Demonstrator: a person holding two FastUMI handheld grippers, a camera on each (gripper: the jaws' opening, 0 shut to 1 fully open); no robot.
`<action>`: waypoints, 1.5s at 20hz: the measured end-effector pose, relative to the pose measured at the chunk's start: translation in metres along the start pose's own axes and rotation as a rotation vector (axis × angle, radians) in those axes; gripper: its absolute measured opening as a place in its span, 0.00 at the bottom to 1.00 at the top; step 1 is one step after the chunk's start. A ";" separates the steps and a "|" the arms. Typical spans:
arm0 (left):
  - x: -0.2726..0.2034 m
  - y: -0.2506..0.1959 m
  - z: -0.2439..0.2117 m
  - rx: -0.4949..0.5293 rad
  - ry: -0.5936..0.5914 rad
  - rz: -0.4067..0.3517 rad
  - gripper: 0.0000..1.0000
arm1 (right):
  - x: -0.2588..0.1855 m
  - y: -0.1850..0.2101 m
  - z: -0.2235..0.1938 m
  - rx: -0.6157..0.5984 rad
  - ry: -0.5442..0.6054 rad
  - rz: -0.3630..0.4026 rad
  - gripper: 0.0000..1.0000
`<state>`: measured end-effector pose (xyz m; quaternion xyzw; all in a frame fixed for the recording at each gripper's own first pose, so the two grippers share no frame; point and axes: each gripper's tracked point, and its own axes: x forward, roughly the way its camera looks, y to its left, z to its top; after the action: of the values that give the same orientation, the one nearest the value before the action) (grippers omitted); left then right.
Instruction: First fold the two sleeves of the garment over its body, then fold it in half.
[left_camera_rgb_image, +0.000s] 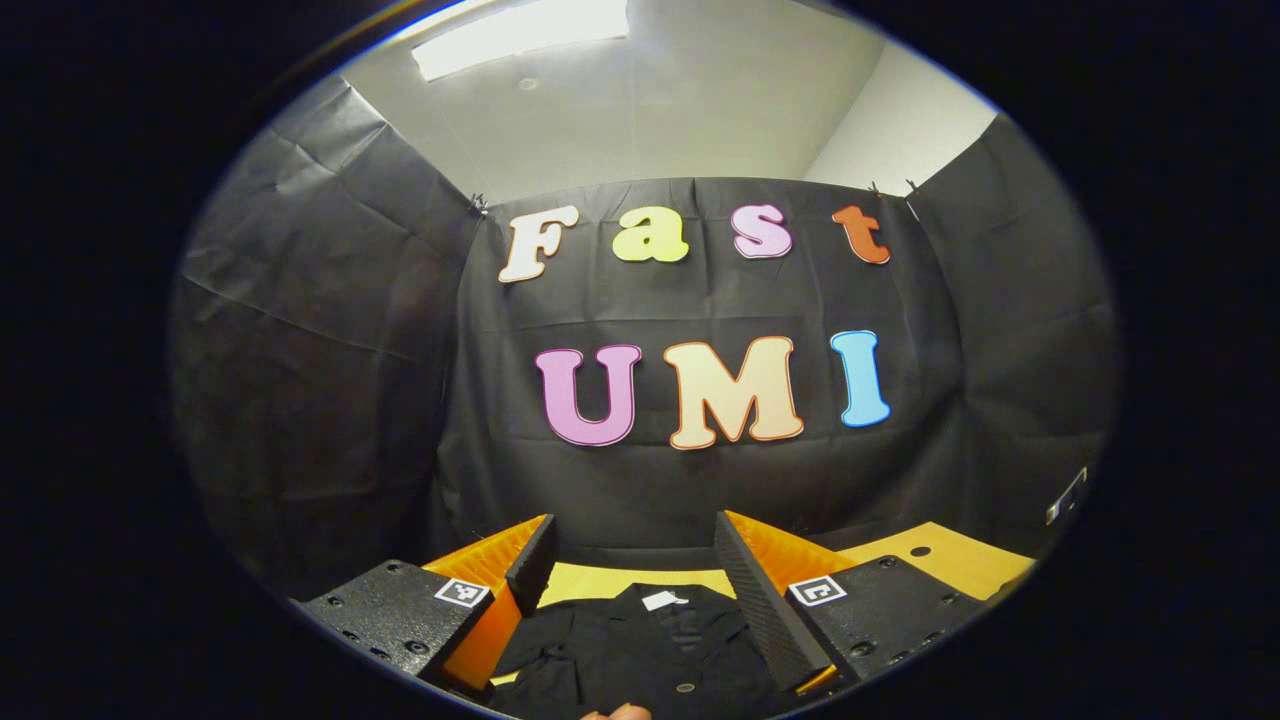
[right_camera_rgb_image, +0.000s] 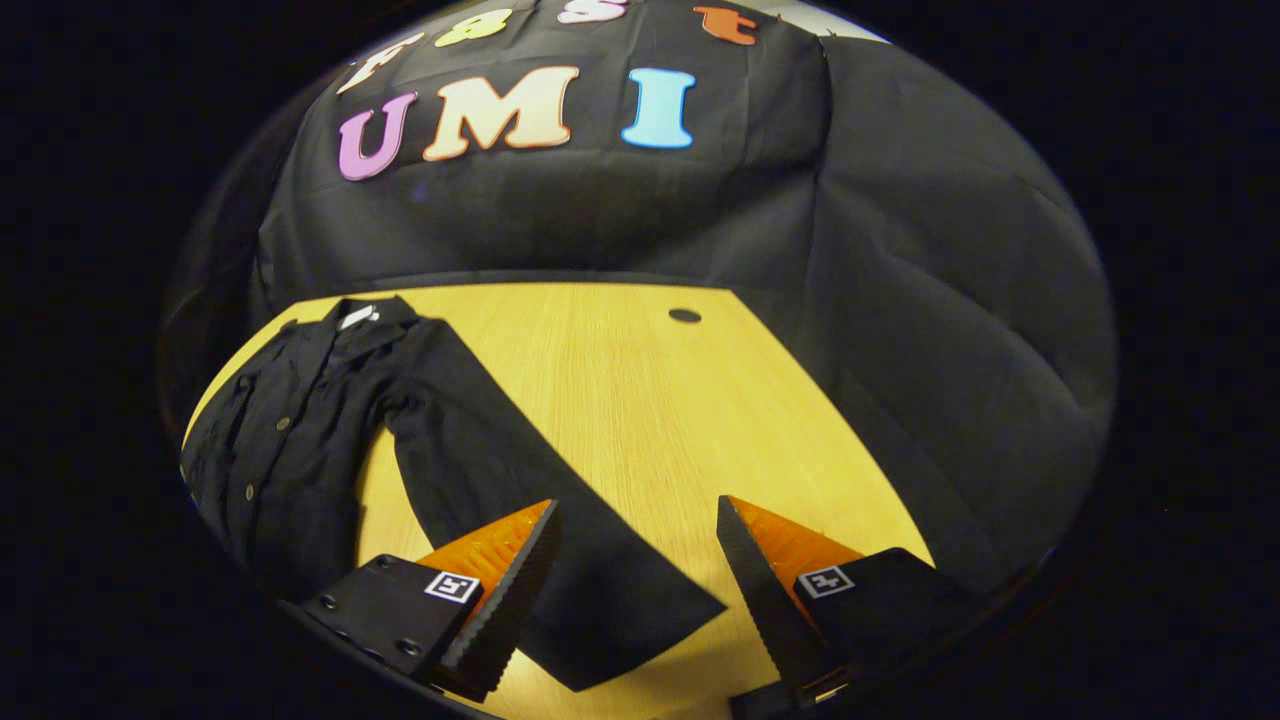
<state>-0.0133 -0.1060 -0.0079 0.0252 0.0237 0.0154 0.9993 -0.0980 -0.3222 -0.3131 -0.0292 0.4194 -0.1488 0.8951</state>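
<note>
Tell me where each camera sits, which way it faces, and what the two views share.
Left gripper view: rides on the left tongs, held low and level, facing the booth wall over the shirt's collar; its own two open fingers and a fingertip at the bottom edge show.
Right gripper view: rides on the right tongs, tilted down at the wooden table, above the outstretched sleeve; its own open fingers show.
Shared: the black shirt, the table and the wall.

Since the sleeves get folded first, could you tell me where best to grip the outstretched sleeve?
Grip the sleeve at its cuff end, coming from above: it lies flat on the table, angled away from the shirt body, between the open right hand-held gripper fingers.
</note>
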 end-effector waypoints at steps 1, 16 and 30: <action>0.000 -0.003 -0.001 0.002 0.002 -0.001 0.92 | 0.003 -0.001 -0.012 -0.006 0.028 0.009 0.99; 0.003 0.032 -0.008 -0.005 -0.016 0.032 0.92 | 0.021 0.016 -0.055 -0.014 0.170 0.123 0.18; 0.009 0.128 -0.008 0.016 -0.023 0.085 0.94 | -0.027 0.117 0.064 0.135 -0.018 0.206 0.03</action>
<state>-0.0086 0.0227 -0.0095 0.0342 0.0110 0.0572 0.9977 -0.0374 -0.2077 -0.2718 0.0730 0.4011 -0.0835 0.9093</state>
